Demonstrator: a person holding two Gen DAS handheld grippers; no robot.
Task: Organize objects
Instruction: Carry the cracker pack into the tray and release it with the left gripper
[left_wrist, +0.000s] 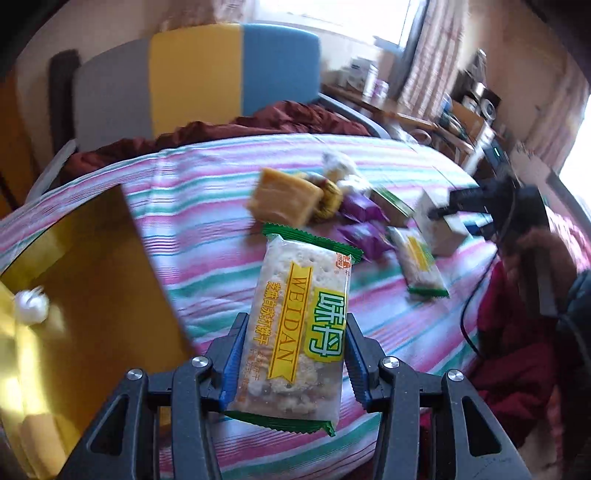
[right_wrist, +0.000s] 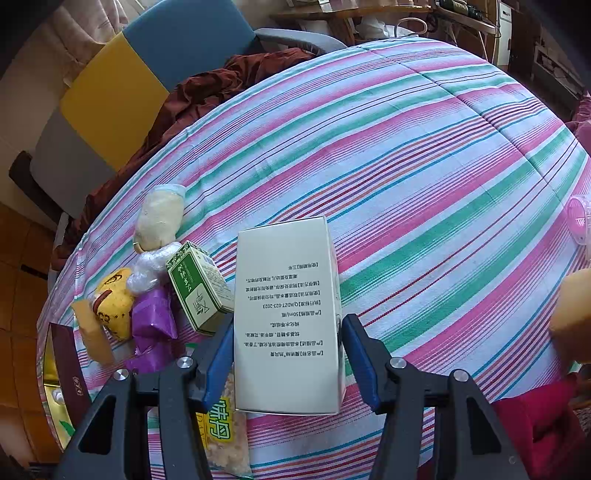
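Note:
My left gripper (left_wrist: 295, 321) is shut on a clear cracker packet (left_wrist: 303, 325) with green ends and a yellow label, held above the striped bedspread (left_wrist: 207, 192). To its left lies an open gold box (left_wrist: 92, 277) with a white wrapped sweet (left_wrist: 31, 304) inside. My right gripper (right_wrist: 288, 321) is shut on a white carton (right_wrist: 288, 314) with printed text; the carton also shows at the right of the left wrist view (left_wrist: 443, 240). Beside that carton lie a green box (right_wrist: 199, 288), purple wrappers (right_wrist: 153, 314), a yellow packet (right_wrist: 114, 302) and a second cracker packet (right_wrist: 221, 432).
An orange packet (left_wrist: 284, 199) and another cracker packet (left_wrist: 421, 266) lie in the pile on the bed. A dark red blanket (right_wrist: 207, 88) and a yellow and blue headboard (left_wrist: 236, 70) are behind. Red cloth (left_wrist: 509, 350) lies at the bed's right edge.

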